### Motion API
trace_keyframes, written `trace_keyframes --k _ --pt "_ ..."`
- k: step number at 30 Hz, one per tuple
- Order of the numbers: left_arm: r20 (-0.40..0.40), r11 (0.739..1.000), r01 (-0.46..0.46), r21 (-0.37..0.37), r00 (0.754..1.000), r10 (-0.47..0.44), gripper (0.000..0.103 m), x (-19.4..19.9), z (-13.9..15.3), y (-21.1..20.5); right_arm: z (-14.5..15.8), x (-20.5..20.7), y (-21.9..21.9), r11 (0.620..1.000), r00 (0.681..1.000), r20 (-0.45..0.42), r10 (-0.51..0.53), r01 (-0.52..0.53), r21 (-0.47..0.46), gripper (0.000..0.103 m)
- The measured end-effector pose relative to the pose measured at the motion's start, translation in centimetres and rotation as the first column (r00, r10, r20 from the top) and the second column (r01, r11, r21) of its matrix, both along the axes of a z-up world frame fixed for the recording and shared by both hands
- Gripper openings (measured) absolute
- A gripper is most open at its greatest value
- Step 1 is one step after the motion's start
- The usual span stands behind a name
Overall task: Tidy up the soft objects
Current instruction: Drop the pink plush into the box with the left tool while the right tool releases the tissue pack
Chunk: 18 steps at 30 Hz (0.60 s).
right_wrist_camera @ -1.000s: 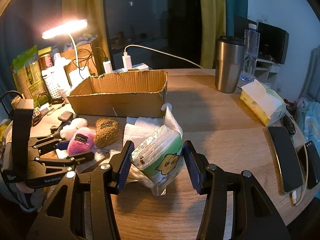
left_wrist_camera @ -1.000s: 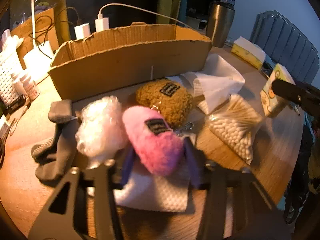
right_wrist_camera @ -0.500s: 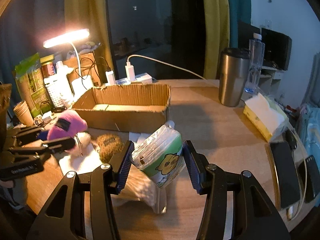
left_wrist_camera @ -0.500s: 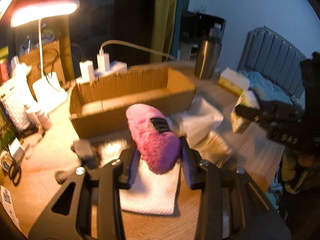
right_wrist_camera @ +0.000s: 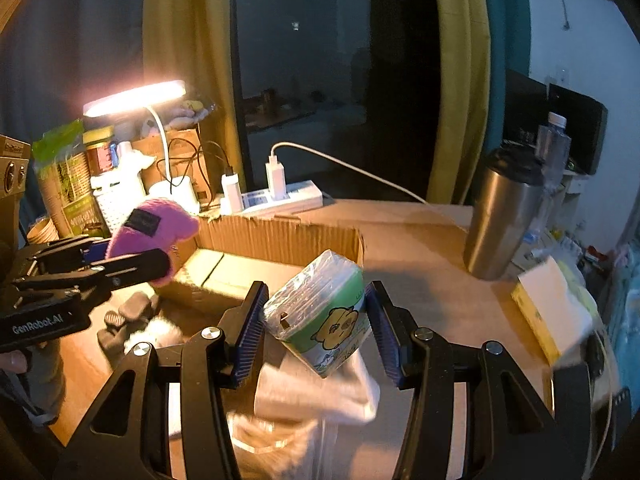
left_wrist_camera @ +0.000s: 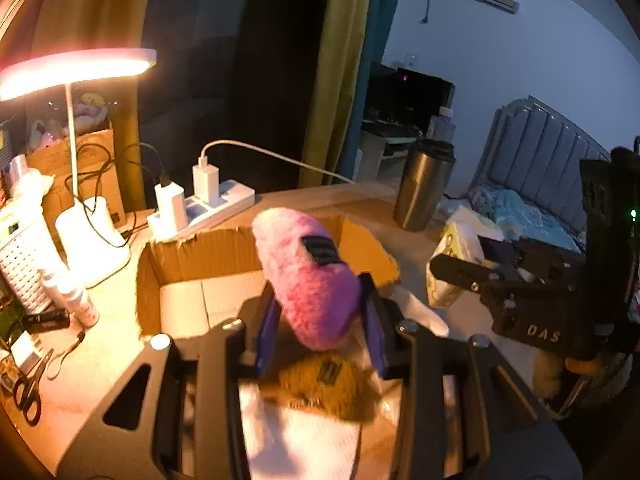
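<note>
The left gripper (left_wrist_camera: 320,316) is clamped on a fuzzy pink plush (left_wrist_camera: 308,276), held in the air just in front of the open cardboard box (left_wrist_camera: 192,256); a small dark label (left_wrist_camera: 322,250) is sewn on the plush, its writing too small to read. The right gripper (right_wrist_camera: 314,320) is closed on a plastic-wrapped tissue pack (right_wrist_camera: 320,312) with a green band and a cartoon bear (the pale lettering beside the bear is illegible), also raised near the box. In the right wrist view the other tool's body reads "GenRobot.AI" (right_wrist_camera: 38,324); in the left wrist view only "DAS" (left_wrist_camera: 542,334) shows on the right tool. Below the plush lies a brown plush (left_wrist_camera: 320,388) on a white cloth (left_wrist_camera: 304,440), partly hidden by the gripper frame. Grey socks (right_wrist_camera: 128,320) and something white and fluffy beside them are blurred. A steel tumbler (right_wrist_camera: 504,216) stands well apart on the table (right_wrist_camera: 432,248).
</note>
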<state>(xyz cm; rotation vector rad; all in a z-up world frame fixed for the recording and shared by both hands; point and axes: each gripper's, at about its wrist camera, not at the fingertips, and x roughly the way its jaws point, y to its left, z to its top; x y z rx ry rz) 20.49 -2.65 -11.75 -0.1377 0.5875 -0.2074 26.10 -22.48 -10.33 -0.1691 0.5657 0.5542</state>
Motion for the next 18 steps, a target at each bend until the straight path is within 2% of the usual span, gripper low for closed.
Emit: trace_keyframes --k 9,18 --pt "-0.023 0.999 -0.032 -0.007 0.999 0.032 0.038 4.5 -1.6 -0.2 -0.6 4.8 2.3 0.998 0.998 -0.027 0.060 -0.060 0.015 0.054" --pt "-0.160 0.999 -0.016 -0.036 0.987 0.010 0.041 8.1 -5.5 -0.1 -3.6 8.3 3.3 0.998 0.991 -0.123 0.058 -0.058 0.005 0.054"
